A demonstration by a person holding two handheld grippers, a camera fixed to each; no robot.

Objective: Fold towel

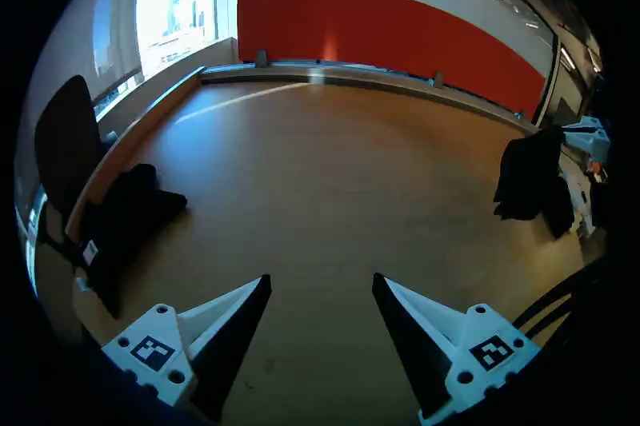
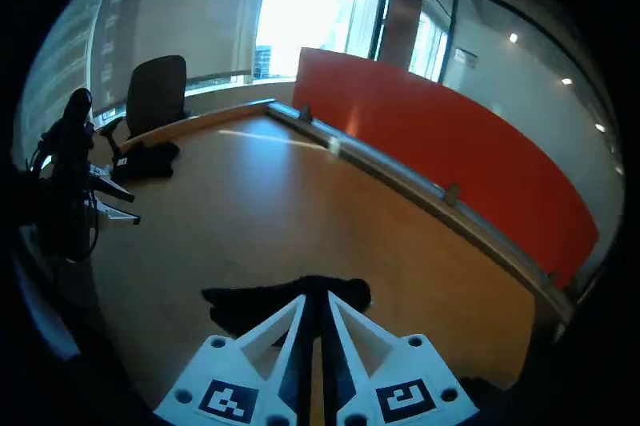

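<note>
Right gripper (image 2: 318,298): fingers closed to a sliver, pinching black towel (image 2: 240,302), which spreads either side of their tips. Left gripper (image 1: 321,277): fingers spread wide, empty, over wooden table (image 1: 320,178). Second black cloth (image 2: 148,158) lies beyond, beside office chair (image 2: 156,94).

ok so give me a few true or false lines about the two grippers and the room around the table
1. The left gripper has its fingers spread apart with nothing between them. True.
2. The right gripper has its fingers wide open over bare wood. False: they are closed together on a black towel.
3. A blue panel runs along the far edge of the table. False: the long partition along the wooden table is red.
4. A black office chair stands by the bright window. True.
</note>
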